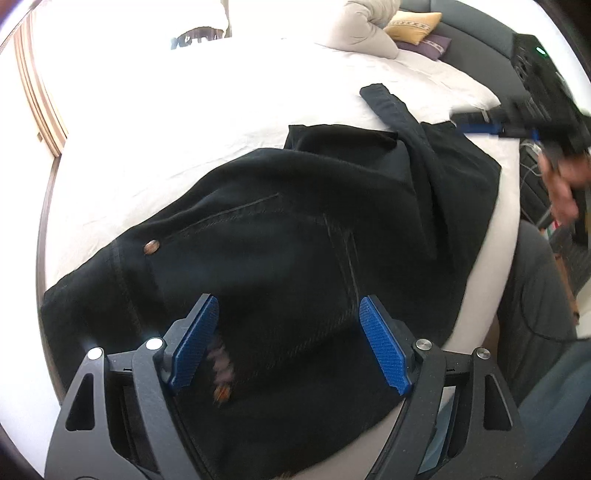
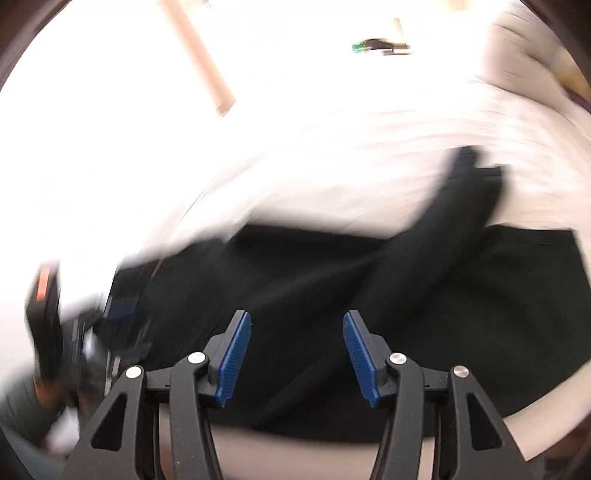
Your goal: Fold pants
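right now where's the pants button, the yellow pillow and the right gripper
button (image 1: 151,246), left wrist view, centre of the copper disc
yellow pillow (image 1: 412,26), left wrist view, middle of its face
right gripper (image 2: 297,358), right wrist view, midway between its tips

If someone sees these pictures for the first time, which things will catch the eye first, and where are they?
First, the black pants spread across the white bed sheet, with a copper button near the waistband at the left. Next, the blue-padded fingers of the left gripper, standing apart above the fabric. A yellow pillow lies at the far end.
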`<state>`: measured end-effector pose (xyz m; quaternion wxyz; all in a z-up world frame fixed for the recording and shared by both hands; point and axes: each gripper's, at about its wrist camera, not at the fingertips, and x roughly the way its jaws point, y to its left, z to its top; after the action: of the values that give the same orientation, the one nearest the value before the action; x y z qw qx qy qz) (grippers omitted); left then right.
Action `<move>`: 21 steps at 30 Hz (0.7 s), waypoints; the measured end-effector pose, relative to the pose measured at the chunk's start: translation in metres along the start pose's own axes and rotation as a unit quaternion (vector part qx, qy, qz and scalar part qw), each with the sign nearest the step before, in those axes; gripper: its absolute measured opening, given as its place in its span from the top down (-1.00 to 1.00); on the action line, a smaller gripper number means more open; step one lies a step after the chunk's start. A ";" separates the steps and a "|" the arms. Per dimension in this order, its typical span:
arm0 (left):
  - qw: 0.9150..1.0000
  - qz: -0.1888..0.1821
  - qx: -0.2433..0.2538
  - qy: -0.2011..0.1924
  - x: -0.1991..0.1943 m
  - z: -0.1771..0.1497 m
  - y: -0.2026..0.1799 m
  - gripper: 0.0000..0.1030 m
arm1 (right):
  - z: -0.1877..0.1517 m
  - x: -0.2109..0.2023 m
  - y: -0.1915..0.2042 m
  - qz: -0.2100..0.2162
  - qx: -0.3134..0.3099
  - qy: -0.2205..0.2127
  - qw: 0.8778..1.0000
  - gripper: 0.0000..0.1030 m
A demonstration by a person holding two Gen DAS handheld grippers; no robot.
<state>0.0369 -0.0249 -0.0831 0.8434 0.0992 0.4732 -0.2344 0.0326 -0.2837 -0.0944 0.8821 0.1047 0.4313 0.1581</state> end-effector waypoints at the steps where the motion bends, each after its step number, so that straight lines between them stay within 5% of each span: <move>1: 1.000 -0.002 -0.003 0.004 0.005 0.002 0.000 -0.52 | 0.019 -0.004 -0.029 -0.022 0.041 -0.013 0.999 -0.08; 4: 0.999 -0.007 -0.007 0.032 0.036 0.012 -0.005 -0.52 | 0.049 -0.013 -0.085 -0.009 0.124 -0.049 0.991 -0.08; 9: 0.999 0.008 -0.003 0.050 0.061 0.013 -0.006 -0.52 | 0.086 0.001 -0.171 0.052 0.267 -0.084 0.959 -0.08; 13: 0.998 0.002 -0.005 0.059 0.068 0.017 -0.006 -0.52 | 0.113 0.036 -0.191 0.080 0.318 -0.081 0.941 -0.08; 21: 0.998 -0.001 -0.009 0.058 0.067 0.014 0.004 -0.52 | 0.132 0.091 -0.215 0.058 0.337 -0.039 0.939 -0.08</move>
<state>0.0784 -0.0472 -0.1324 0.8152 0.1043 0.5236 -0.2244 0.2307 -0.4565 -0.1497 0.8005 0.4273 0.4173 0.0505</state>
